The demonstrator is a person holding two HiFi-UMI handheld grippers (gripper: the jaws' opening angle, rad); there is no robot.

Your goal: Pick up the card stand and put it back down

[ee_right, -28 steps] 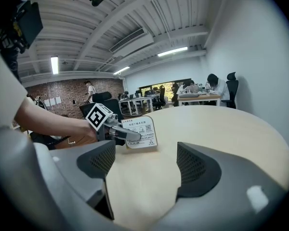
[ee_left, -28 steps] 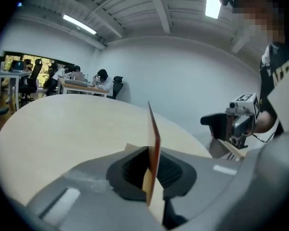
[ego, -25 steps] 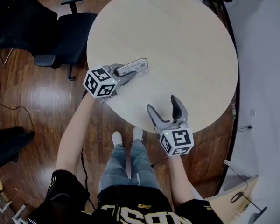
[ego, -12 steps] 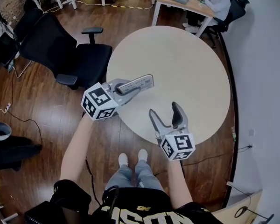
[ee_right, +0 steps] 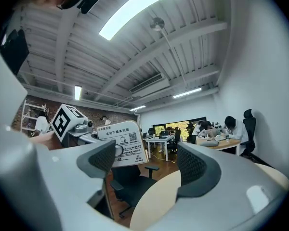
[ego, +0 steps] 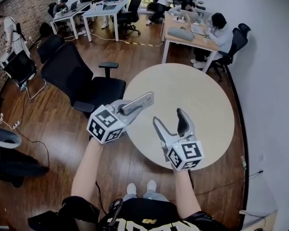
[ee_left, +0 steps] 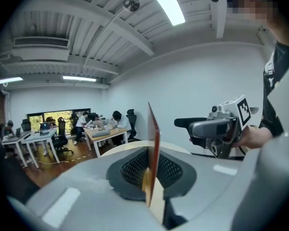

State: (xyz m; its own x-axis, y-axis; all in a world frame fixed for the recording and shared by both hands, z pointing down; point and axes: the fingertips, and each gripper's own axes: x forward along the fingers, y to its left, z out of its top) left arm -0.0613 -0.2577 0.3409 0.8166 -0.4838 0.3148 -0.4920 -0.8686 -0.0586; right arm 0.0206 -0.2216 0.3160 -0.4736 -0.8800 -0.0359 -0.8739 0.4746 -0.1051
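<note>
- Table point(ego: 197, 105): it lies below and ahead of both grippers. A second ago the left gripper was low over its near edge.
- Left gripper point(ego: 121, 112): it has risen since then. Its jaws are clamped on the card stand point(ego: 137, 103), which sits edge-on between the pads.
- Right gripper point(ego: 169, 118): jaws apart, nothing between them. It sits just right of the left gripper.
- Card stand: it projects forward from the left jaws, clear of the table. The pick-up appears complete, and setting it back down remains.

The round table point(ego: 197, 95) lies open beneath the right tongs point(ego: 168, 116); an office chair point(ego: 94, 88) flanks its left edge.
</note>
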